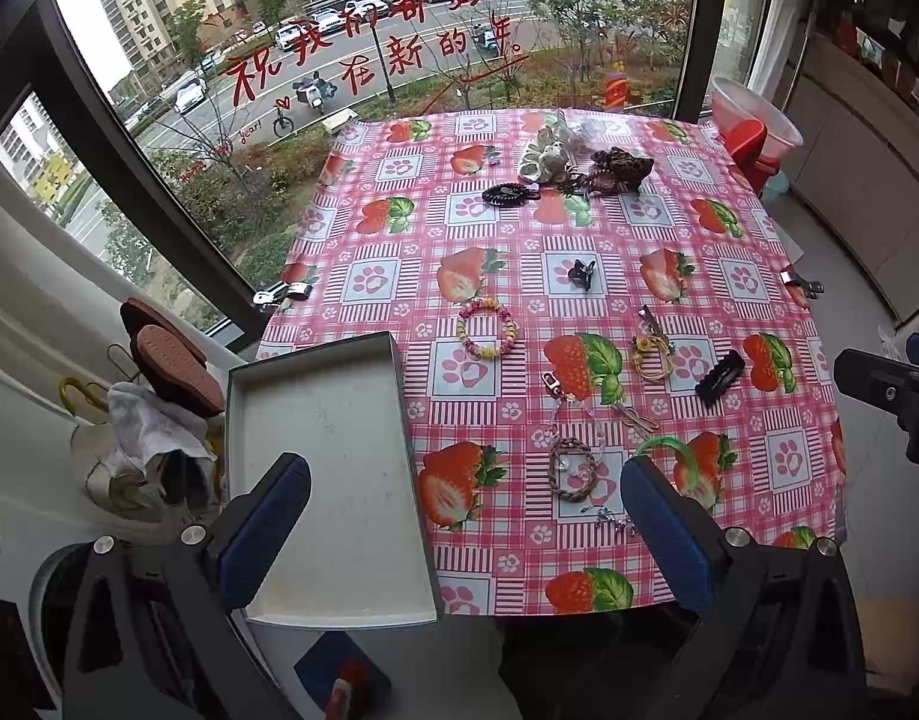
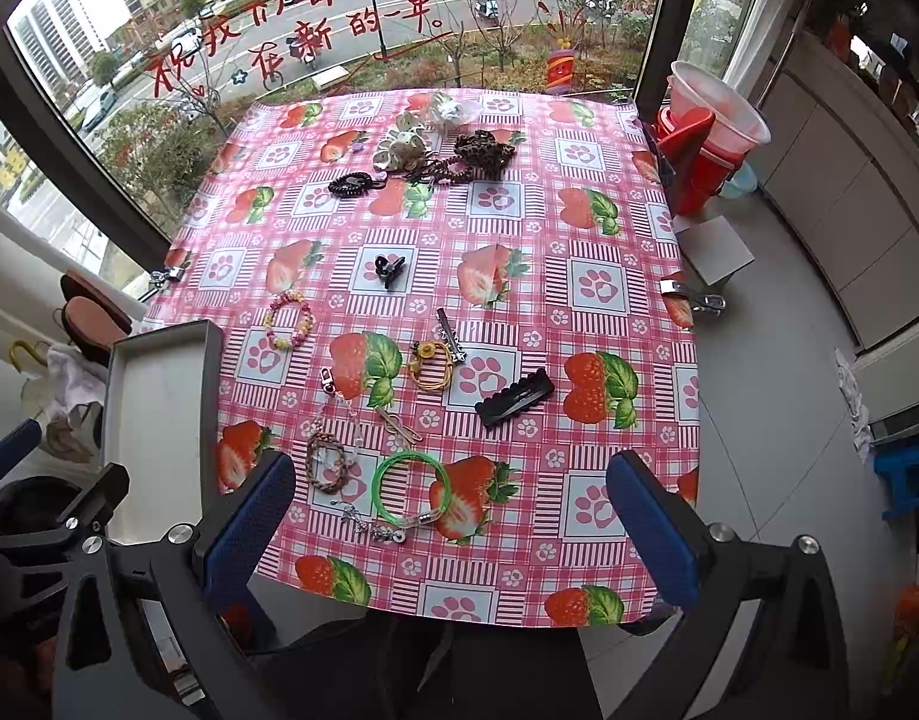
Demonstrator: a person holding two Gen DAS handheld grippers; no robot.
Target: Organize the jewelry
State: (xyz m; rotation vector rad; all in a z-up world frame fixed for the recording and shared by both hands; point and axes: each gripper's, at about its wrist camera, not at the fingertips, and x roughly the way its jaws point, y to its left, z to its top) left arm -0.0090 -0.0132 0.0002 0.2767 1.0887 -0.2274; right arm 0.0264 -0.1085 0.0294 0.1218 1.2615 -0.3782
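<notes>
Both tongs, left [image 1: 465, 528] and right [image 2: 450, 525], gape wide and empty above the table [image 2: 615, 222]; green bangle [image 2: 408, 483] nearest right, likely light, stiff, slippery — pinch across the rim, drop in grey tray [image 1: 339, 468].

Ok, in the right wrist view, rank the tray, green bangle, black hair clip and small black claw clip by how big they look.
Largest to smallest:
1. tray
2. green bangle
3. black hair clip
4. small black claw clip
The claw clip lies farther from the camera, so its true size is unsure.
</notes>
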